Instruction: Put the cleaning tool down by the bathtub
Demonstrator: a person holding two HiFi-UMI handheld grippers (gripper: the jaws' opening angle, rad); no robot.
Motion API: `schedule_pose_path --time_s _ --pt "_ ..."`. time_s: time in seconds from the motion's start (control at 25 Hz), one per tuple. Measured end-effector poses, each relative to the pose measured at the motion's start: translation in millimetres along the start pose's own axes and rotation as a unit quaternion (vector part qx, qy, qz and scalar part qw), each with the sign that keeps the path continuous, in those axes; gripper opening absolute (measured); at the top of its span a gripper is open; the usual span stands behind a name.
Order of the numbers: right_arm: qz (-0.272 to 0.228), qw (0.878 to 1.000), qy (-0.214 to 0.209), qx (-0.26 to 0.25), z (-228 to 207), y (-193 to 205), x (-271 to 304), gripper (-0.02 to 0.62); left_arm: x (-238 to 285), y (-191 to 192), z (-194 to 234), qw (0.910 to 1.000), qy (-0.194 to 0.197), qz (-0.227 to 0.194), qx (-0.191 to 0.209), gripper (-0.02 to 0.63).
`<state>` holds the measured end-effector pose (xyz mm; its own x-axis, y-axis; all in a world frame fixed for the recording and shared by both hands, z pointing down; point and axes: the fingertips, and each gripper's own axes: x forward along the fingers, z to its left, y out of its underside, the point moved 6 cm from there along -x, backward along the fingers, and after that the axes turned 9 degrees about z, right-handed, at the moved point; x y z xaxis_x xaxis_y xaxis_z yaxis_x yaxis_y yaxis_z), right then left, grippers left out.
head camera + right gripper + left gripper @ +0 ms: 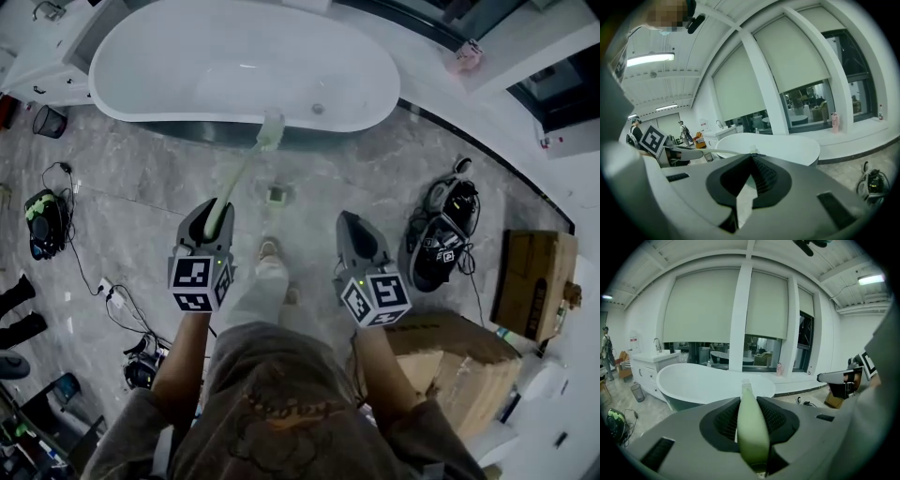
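Two grippers up, one loaded. The left gripper (pixel 217 210) is clamped on the pale green handle of the cleaning tool (pixel 244 171), with a jaw pressed to each side. The tool is held off the grey floor (pixel 141 187). Its brush head (pixel 271 131) is at the far end, by the near rim of the white bathtub (pixel 206 66); can't tell if they touch. The right gripper (pixel 351 221) is right of the tool and well apart, jaws closed tip to tip, nothing between them.
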<state>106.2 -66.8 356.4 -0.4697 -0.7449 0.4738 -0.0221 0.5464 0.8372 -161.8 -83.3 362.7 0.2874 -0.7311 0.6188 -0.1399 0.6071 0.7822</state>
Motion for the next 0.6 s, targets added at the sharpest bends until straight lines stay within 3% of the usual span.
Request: schedule_pose_path --time_s 0.6 --pt "0.018 1.000 -0.001 0.006 -41 64 82 0.000 102 91 8 0.9984 0.010 0.056 0.001 0.109"
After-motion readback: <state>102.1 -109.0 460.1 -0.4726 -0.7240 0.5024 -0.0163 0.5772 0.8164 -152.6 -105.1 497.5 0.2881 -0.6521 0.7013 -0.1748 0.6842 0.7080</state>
